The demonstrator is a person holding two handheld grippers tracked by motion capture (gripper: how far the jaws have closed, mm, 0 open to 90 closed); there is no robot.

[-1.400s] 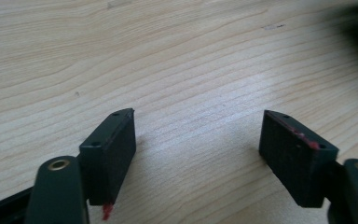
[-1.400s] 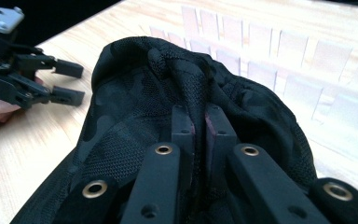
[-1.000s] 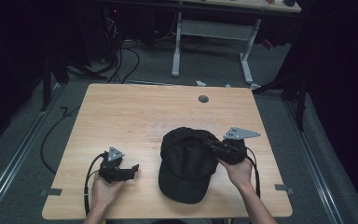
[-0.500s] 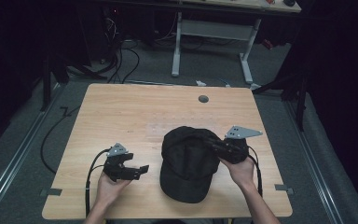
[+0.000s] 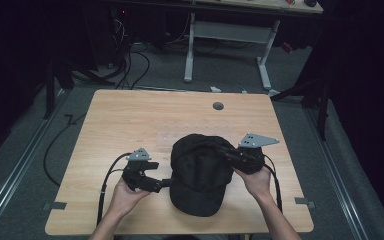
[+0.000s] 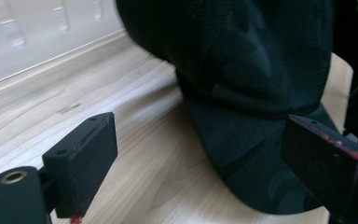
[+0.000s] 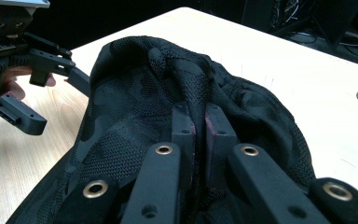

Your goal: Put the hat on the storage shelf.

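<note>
A black fabric baseball cap (image 5: 200,172) with a faint camouflage weave lies on the near half of the light wooden desk (image 5: 130,120), brim toward the person. The right tool (image 7: 199,128) has its jaws pressed together on a raised fold of the cap's mesh crown (the cloth bunches between them). The left tool (image 6: 200,163) is spread wide, its jaws flanking the brim's edge.
</note>
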